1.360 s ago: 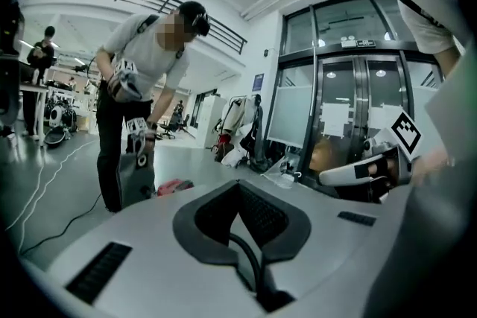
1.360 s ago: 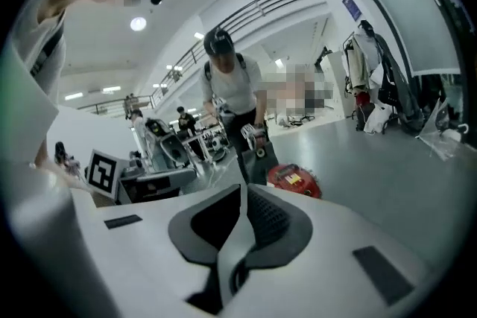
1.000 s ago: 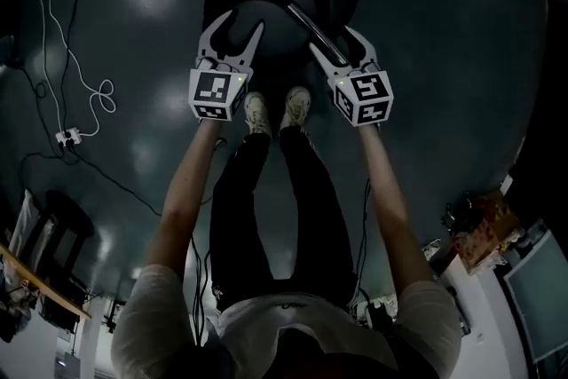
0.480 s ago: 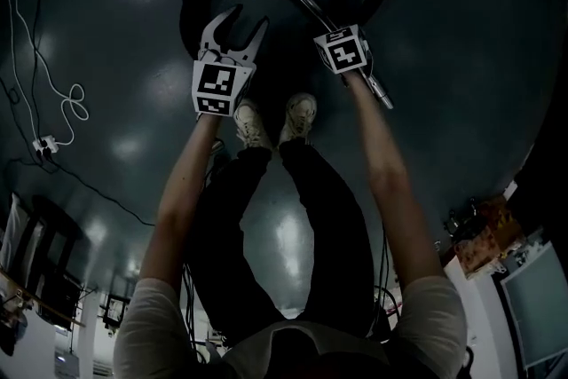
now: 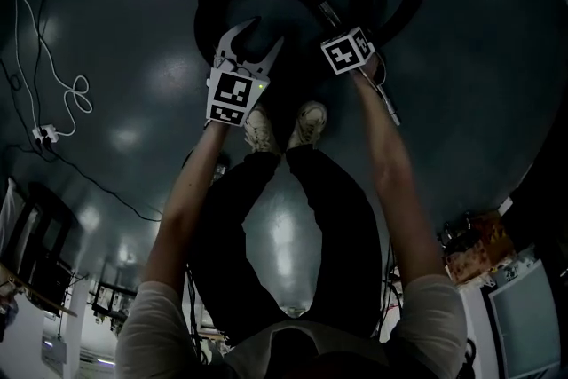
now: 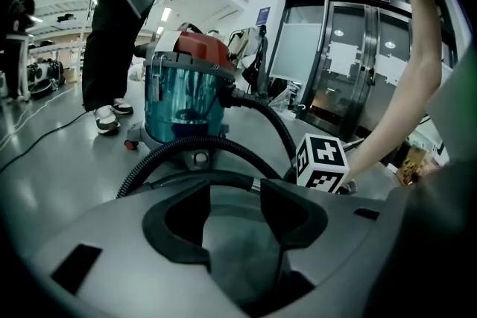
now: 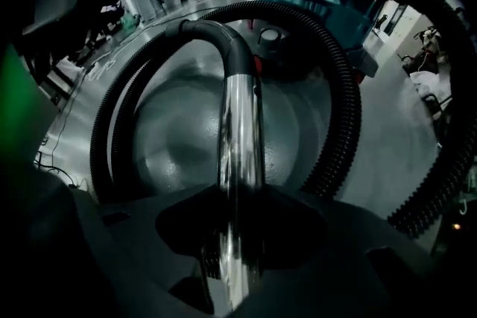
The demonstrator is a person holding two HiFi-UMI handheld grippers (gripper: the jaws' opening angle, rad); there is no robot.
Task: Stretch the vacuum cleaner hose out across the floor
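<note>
Grip is taken by the right gripper [image 7: 238, 203] on the chrome tube [image 7: 240, 123]: its jaws have just been closing, and the tube is seen pinched between the pads, running straight away from them. At its far end the tube is joined by a grey bend [image 7: 216, 37] to the black hose [image 7: 341, 108], which is laid in a loop on the floor [image 5: 479, 58] and led back to the teal cleaner [image 6: 182, 97]. The tube's long axis is thus pointed at the cleaner, with its free end nearest the person's shoes [image 5: 284, 124].

The left gripper [image 5: 256, 38] is held just beside the right one, over the near arc of the loop. Its jaws are spread apart and nothing is held between them.

A pull away from the cleaner is judged to be called for, so that the loop is drawn open. Wide bare floor is offered at the right of the head view. At the left a white cable [image 5: 55, 58] is strewn, and a snag there is to be avoided. The shoes are planted close behind both grippers, so a step back or aside is likely needed first.
</note>
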